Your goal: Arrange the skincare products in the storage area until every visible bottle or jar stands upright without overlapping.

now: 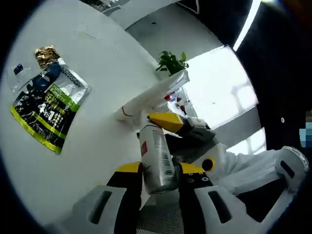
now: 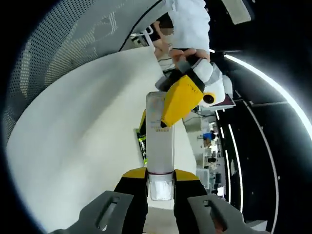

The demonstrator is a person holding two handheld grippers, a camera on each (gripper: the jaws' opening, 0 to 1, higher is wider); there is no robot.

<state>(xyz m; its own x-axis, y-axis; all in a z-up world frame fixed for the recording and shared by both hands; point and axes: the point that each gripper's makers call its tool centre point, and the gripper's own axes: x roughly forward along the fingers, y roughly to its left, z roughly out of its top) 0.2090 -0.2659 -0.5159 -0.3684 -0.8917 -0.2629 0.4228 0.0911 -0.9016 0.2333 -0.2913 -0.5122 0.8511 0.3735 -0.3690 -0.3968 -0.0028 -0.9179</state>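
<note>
In the left gripper view my left tongs (image 1: pixel 158 171) are clenched on the lower part of a white bottle (image 1: pixel 157 158) with a barcode label, held up off the white tabletop (image 1: pixel 73 146); the bottle leans rather than stands, and its far end meets the yellow-tipped right tongs (image 1: pixel 168 122) coming in from beyond it. Past the bottle, just beside its far end, a long white tube (image 1: pixel 153 95) lies flat on the tabletop, and well away from the bottle, toward the far side of the tabletop, a dark and green sachet (image 1: pixel 48 109) also lies flat with a small clear packet (image 1: pixel 18 73) next to it. In the right gripper view my right tongs (image 2: pixel 160 174) grip the clear-capped end of the same white bottle (image 2: pixel 160 141), which runs straight away from me over the tabletop (image 2: pixel 87 126), and the left tongs (image 2: pixel 183 100) clamp it at the other end; a sliver of the green sachet (image 2: pixel 142 141) peeks out just beside the bottle. So I hold this one bottle between both tongs, in the air and not yet set down. I judge the task to be at an early or middle stage: nothing I can see stands upright yet, the bottle has to be placed on its base, and the tube beyond it is left to stand up. I cannot see a distinct storage area from here.
</note>
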